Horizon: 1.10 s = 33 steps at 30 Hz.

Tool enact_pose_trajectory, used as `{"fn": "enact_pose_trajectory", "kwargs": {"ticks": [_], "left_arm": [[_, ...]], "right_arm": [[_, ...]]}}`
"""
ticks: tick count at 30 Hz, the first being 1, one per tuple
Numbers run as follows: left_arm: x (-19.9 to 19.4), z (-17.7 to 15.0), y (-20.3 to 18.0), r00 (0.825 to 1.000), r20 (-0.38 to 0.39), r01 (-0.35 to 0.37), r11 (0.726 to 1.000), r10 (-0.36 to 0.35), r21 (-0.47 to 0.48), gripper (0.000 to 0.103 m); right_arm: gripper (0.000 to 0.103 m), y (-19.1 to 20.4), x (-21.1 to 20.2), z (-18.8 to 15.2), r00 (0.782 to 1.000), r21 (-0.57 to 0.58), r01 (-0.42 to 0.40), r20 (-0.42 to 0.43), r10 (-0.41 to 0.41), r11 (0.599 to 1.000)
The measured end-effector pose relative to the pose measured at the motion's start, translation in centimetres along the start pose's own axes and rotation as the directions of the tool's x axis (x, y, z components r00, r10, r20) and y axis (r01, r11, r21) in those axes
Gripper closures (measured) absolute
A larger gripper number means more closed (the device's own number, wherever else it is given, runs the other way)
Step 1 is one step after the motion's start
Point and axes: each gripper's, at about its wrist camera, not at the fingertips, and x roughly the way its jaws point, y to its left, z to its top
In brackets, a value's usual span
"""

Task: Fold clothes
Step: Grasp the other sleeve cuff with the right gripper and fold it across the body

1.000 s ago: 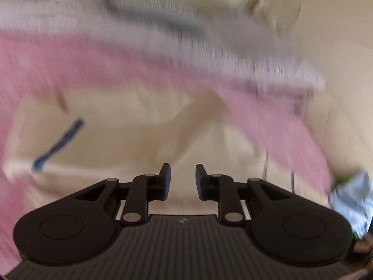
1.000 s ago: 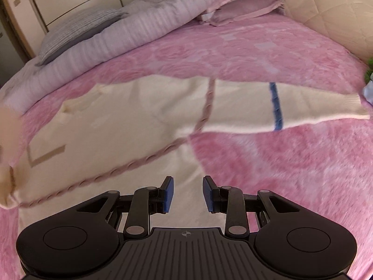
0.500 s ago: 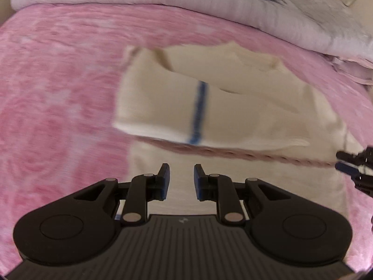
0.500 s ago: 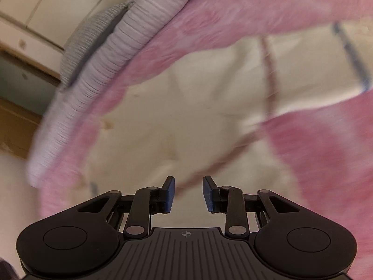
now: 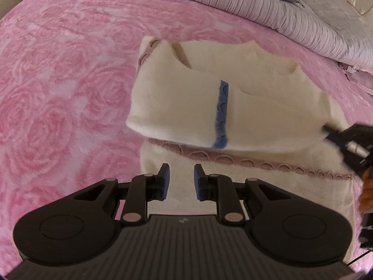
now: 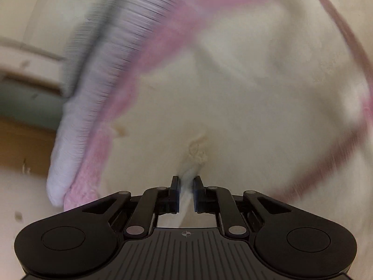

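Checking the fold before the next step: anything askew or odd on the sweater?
Nothing damaged or spilled. The folded sleeve lies across the cream sweater but slants, its cuff edge overhanging the sweater's side onto the pink bedspread. The right tongs have just closed, bunching a pinch of sweater fabric; the left tongs hold nothing.

Left wrist view: sits behind the left claw (image 5: 179, 175), tilted steeply down onto the bed (image 5: 58, 98), facing 12 o'clock toward the striped quilt (image 5: 256, 7); moderately near.
Right wrist view: sits behind the right claw (image 6: 186, 186), very close to the fabric, blurred; quilt at 10 o'clock.
Shared: the cream sweater (image 5: 268, 98), pink bedspread and quilt; the right claw enters the left view at 3 o'clock.
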Motion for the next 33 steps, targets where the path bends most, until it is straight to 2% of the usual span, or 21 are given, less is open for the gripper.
{"fn": "enact_pose_trajectory", "kwargs": {"ticks": [2, 5, 10, 13, 16, 19, 24, 26, 29, 33], "left_arm": [[0.1, 0.3, -0.2, 1.000, 0.002, 0.001, 1.000, -0.001, 0.010, 0.086], [0.6, 0.6, -0.6, 1.000, 0.002, 0.005, 1.000, -0.005, 0.021, 0.086], [1.4, 0.7, -1.5, 1.000, -0.003, 0.008, 0.999, -0.008, 0.041, 0.086], [1.7, 0.7, -1.7, 1.000, -0.008, 0.001, 0.999, -0.001, 0.050, 0.086], [1.9, 0.5, -2.1, 1.000, -0.023, -0.013, 0.998, 0.014, 0.061, 0.086], [2.1, 0.2, -2.8, 0.999, -0.033, -0.026, 0.996, 0.029, 0.086, 0.086], [2.3, -0.6, -5.4, 0.998, -0.063, -0.002, 0.993, 0.010, 0.121, 0.086], [2.4, -0.9, -6.9, 0.997, -0.073, 0.013, 0.991, -0.003, 0.137, 0.086], [2.6, -1.4, -9.3, 0.996, -0.091, 0.035, 0.986, -0.021, 0.162, 0.086], [2.8, -1.8, -12.6, 0.995, -0.097, 0.058, 0.976, -0.038, 0.211, 0.086]], "right_arm": [[0.094, 1.3, -1.5, 0.9, 0.998, -0.094, 0.010, 0.069, -0.003, 0.996], [0.094, 0.9, -3.3, 2.5, 0.986, -0.134, 0.089, 0.153, -0.068, 0.987], [0.094, -1.8, -3.3, 3.6, 0.979, -0.134, 0.184, 0.119, -0.168, 0.974], [0.094, -2.1, -3.2, 3.6, 0.970, -0.166, 0.228, 0.122, -0.209, 0.960], [0.092, -2.7, -2.3, 3.7, 0.956, -0.165, 0.294, 0.073, -0.286, 0.941], [0.087, -4.2, -2.2, 4.2, 0.946, -0.103, 0.323, 0.009, -0.324, 0.941], [0.082, -7.7, -7.5, 4.0, 0.943, 0.023, 0.323, 0.079, -0.323, 0.946], [0.081, -10.2, -10.1, 3.9, 0.927, 0.109, 0.359, 0.079, -0.368, 0.927], [0.081, -15.1, -15.1, 3.6, 0.900, 0.255, 0.378, 0.124, -0.418, 0.890], [0.081, -21.4, -21.3, 3.5, 0.858, 0.458, 0.330, 0.218, -0.464, 0.825]]}}
